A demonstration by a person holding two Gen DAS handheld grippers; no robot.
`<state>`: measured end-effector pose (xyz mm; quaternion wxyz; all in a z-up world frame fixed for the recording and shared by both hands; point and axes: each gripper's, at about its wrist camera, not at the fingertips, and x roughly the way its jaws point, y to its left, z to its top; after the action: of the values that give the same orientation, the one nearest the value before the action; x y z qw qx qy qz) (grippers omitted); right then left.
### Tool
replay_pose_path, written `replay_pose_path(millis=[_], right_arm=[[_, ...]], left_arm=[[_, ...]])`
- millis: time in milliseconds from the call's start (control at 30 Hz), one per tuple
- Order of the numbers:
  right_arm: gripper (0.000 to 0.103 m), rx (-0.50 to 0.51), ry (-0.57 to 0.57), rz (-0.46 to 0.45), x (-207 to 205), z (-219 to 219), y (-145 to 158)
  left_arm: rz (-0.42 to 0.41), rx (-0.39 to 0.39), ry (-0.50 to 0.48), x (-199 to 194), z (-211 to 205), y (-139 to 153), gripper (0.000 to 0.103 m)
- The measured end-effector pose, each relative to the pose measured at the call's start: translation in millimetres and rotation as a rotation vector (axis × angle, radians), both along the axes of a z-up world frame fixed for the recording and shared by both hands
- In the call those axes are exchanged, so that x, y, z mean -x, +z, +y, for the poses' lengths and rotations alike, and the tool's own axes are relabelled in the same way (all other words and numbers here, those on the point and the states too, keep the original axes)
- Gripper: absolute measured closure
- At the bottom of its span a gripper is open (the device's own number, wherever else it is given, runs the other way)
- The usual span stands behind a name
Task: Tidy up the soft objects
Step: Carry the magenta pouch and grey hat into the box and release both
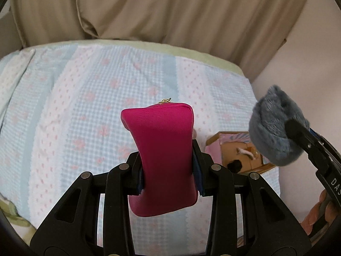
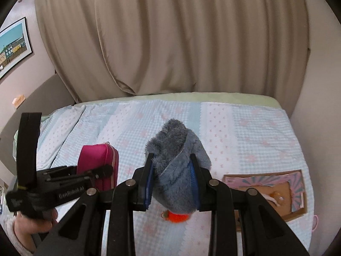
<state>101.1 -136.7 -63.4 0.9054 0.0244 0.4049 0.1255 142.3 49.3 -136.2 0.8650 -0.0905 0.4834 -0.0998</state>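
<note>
A bed (image 2: 255, 128) under a quilted cover (image 1: 85, 106) of pale blue check and white strips with pink flowers, green sheet edging the far side. Near the right edge, lying flat on the cover, a shallow cardboard box (image 2: 295, 192) with pink lining.

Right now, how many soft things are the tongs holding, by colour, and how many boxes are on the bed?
Pink pouch: 1, in the left tongs
Grey plush toy: 1, in the right tongs
Cardboard box: 1
Total: 3
</note>
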Motion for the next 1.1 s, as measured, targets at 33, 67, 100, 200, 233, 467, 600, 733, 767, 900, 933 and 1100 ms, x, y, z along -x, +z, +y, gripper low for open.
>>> replay_pose_path(millis=[33, 67, 100, 200, 233, 467, 600, 733, 767, 900, 933, 1100], right_arm=[[0.076, 0.002, -0.003, -0.005, 3.4, -5.0, 4.0], [0.076, 0.002, -0.008, -0.010, 7.2, -10.5, 8.3], [0.076, 0.001, -0.014, -0.015, 10.2, -15.4, 11.5], [0.076, 0.000, -0.047, -0.030, 18.1, -35.6, 20.3], [0.076, 0.000, -0.057, -0.037, 21.6, -43.2, 23.3], [0.076, 0.008, -0.133, -0.047, 36.0, -103.5, 32.7], [0.076, 0.016, -0.175, -0.032, 36.7, -137.4, 29.4], [0.076, 0.021, -0.209, -0.002, 33.4, -175.8, 19.8], [0.076, 0.021, -0.215, 0.007, 33.0, -184.9, 17.0], [0.076, 0.022, -0.242, 0.056, 24.7, -222.1, -1.1], [0.076, 0.023, -0.248, 0.072, 21.7, -231.9, -7.3], [0.076, 0.000, -0.282, 0.151, 5.5, -272.6, -35.9]], left_arm=[[-0.008, -0.003, -0.003, 2.7, -3.1, 4.8, 0.071], [-0.017, -0.009, -0.007, 6.4, -8.0, 10.5, 0.071], [-0.022, -0.011, -0.010, 7.4, -15.2, 12.4, 0.071], [-0.040, -0.011, -0.026, 13.0, -33.1, 20.4, 0.071], [-0.046, -0.010, -0.034, 14.1, -40.4, 22.8, 0.071], [-0.073, 0.004, -0.111, 16.0, -111.8, 31.4, 0.071], [-0.070, 0.013, -0.152, 13.9, -154.8, 30.3, 0.071], [-0.055, 0.015, -0.188, 9.9, -195.6, 22.0, 0.071], [-0.050, 0.014, -0.195, 8.8, -205.8, 19.0, 0.071], [-0.012, 0.021, -0.211, 1.3, -244.0, 0.2, 0.071], [-0.001, 0.022, -0.213, 0.5, -252.0, -5.2, 0.071], [0.068, 0.004, -0.226, -11.5, -297.1, -37.7, 0.071]])
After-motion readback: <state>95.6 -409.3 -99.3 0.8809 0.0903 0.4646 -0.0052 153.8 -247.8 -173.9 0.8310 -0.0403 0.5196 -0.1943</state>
